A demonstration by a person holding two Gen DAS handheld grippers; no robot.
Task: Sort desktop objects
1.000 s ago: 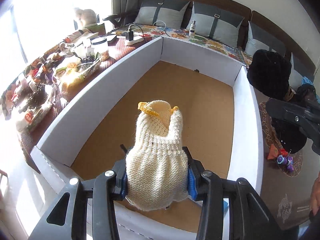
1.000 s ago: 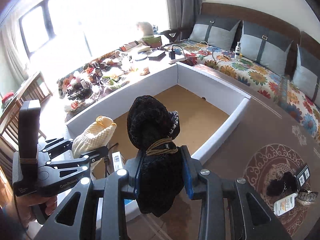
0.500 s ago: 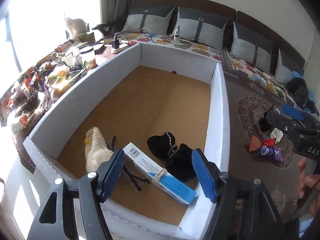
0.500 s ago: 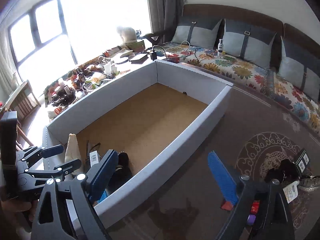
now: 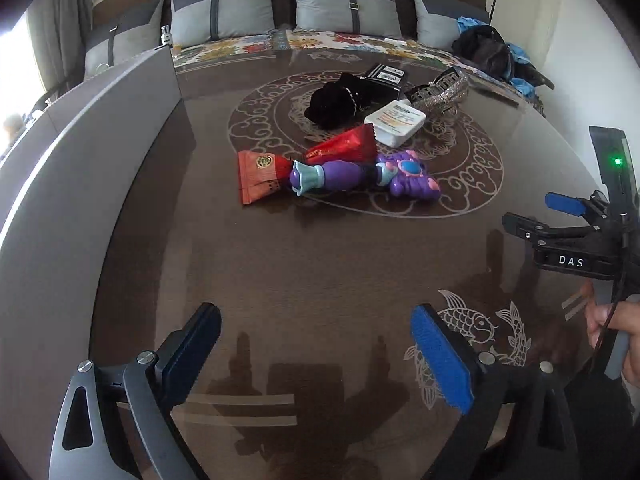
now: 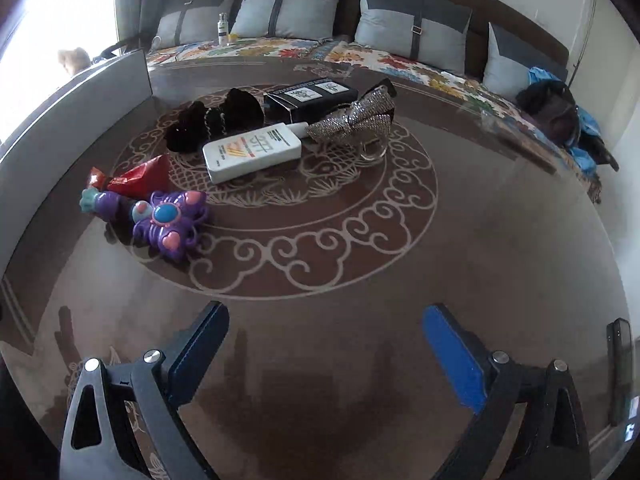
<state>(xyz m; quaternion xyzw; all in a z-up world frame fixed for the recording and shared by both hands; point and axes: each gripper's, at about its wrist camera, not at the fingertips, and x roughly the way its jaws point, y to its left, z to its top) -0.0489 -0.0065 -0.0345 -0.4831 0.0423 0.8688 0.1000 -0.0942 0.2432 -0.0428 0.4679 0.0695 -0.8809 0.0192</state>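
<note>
My left gripper (image 5: 316,338) is open and empty above the dark table. My right gripper (image 6: 326,334) is open and empty too; it also shows at the right of the left wrist view (image 5: 532,216). Ahead on the table lie a purple toy (image 5: 360,174) (image 6: 160,220), red packets (image 5: 260,174) (image 6: 138,178), a white bottle (image 5: 396,122) (image 6: 252,152), a black hair tie (image 5: 334,104) (image 6: 216,120), a black box (image 6: 312,98) (image 5: 386,76) and a glittery bow (image 6: 356,120) (image 5: 440,92). The white box wall (image 5: 80,152) (image 6: 80,100) stands at the left.
A sofa with grey cushions (image 6: 296,8) and a floral cover runs behind the table. Dark clothes (image 6: 560,112) lie at the far right. A phone (image 6: 620,368) is mounted at the right edge. The table (image 5: 320,264) has a pale scroll pattern.
Both grippers let go of the cream knit and the black item into the box, then swung right from the box to face the objects on the table.
</note>
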